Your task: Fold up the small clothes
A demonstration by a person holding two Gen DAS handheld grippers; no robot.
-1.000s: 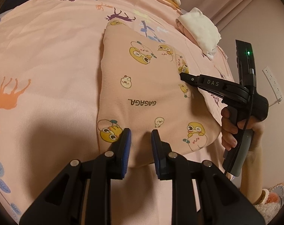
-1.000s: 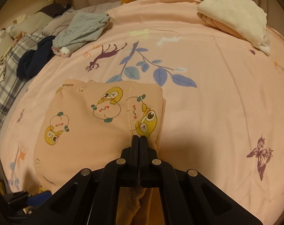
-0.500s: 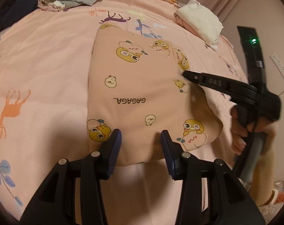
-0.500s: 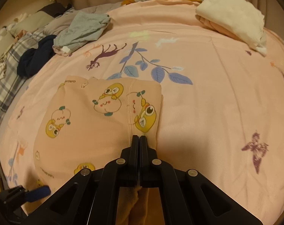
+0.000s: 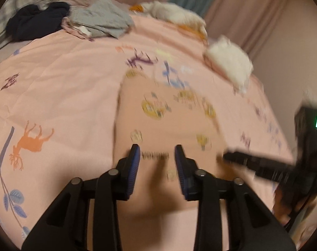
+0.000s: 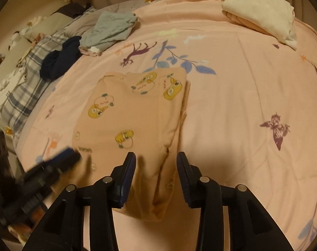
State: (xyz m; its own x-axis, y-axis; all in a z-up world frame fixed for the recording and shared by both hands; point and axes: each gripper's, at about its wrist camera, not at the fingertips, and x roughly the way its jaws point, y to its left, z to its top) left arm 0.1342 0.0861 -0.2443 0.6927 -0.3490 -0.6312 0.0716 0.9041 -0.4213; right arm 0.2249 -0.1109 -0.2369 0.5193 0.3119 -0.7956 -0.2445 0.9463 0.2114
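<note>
On the far left of the right wrist view, a checked blanket (image 6: 22, 87) and a dark navy garment (image 6: 60, 60) lie bunched at the bed's margin, with a grey garment (image 6: 110, 30) just beside them, probably a heap waiting its turn, kept well apart from the working patch. Nearer the middle, the peach printed garment (image 6: 127, 113) lies flat on the pink bedspread (image 6: 252, 96), one side turned over so a doubled band runs down its right edge toward the camera; laid out square like this it looks ready for another fold. The left gripper (image 5: 157, 156) hangs over the near part of that cloth, jaws spread with bare fabric showing between the blue pads (image 5: 135, 163), gripping nothing; in the right wrist view it shows as a blurred dark shape at lower left. The right gripper (image 6: 156, 163) straddles the folded band, its jaws likewise parted and empty, the cloth lying slack between them rather than pinched; I judge the open stance suits a fresh grasp of an edge. Both sit at the garment's near end, perhaps because that hem is the one to carry over. Further right and back, a cream folded pile (image 6: 260, 14) rests near the bed's far corner, seemingly finished pieces set out of the way.
</note>
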